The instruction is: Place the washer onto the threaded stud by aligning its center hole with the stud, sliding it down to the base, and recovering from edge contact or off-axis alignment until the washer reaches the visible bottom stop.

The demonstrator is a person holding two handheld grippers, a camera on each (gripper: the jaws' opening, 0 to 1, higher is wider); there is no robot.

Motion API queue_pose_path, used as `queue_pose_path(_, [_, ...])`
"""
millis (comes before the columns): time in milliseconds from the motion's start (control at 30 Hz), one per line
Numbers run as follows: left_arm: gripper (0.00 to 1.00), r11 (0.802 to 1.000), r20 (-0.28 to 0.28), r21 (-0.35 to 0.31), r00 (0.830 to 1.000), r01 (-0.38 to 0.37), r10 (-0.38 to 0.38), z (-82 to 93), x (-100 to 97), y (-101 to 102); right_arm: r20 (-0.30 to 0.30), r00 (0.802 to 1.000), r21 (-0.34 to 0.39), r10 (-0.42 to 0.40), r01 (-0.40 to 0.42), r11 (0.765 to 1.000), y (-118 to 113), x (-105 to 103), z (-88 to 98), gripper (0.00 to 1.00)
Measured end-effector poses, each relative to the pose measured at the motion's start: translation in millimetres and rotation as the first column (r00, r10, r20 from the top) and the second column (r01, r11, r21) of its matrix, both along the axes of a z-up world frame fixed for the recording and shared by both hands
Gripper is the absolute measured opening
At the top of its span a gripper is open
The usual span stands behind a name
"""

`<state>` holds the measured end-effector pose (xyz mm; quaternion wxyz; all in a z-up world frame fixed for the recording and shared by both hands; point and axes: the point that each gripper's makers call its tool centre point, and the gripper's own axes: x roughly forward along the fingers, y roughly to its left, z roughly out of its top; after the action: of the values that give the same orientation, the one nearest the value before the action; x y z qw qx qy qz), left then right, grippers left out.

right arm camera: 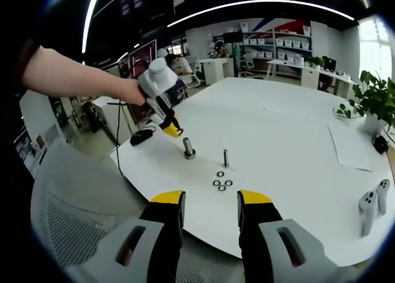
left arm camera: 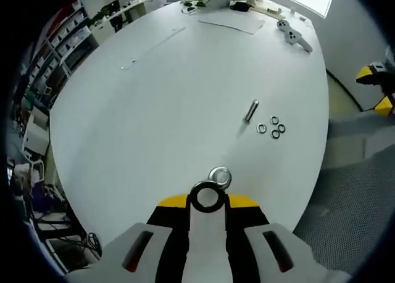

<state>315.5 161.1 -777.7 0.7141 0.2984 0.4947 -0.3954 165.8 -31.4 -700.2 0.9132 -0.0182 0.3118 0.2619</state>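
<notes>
The left hand-held gripper point(left arm camera: 208, 200), jaws closed on a washer point(left arm camera: 207, 196), hovers over a stud point(left arm camera: 220, 177); next, centre and lower it. The right hand-held gripper point(right arm camera: 210, 203) is open and empty.

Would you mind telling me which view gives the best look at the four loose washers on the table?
The left gripper view: the four washers lie spread beside the stud, each ring's hole showing. In the right gripper view, the same washers appear smaller and bunched just beyond the right gripper.

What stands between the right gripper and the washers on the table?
Nothing visible. Bare table lies between the open right gripper and the four washers. The stud stands just beyond them.
</notes>
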Motion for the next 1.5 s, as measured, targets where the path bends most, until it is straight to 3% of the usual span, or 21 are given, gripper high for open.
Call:
queue_pose_path(467, [0.19, 0.997, -0.019, 0.029, 0.997, 0.073, -0.072, -7.7, -5.9, -19, 0.005, 1.000, 0.003, -0.005, 0.005, 1.000, -1, 0, 1.2, 0.36])
queue_pose_path(1233, [0.19, 0.986, -0.021, 0.086, 0.989, 0.144, -0.143, -25.7, -2.3, -24, 0.007, 1.000, 0.005, -0.015, 0.015, 1.000, -3, 1, 1.9, 0.36])
queue_pose_path(1500, [0.19, 0.985, -0.041, 0.094, 0.989, 0.143, -0.139, -41.0, -3.5, -23, 0.006, 1.000, 0.002, -0.018, 0.018, 1.000, -3, 2, 0.9, 0.36])
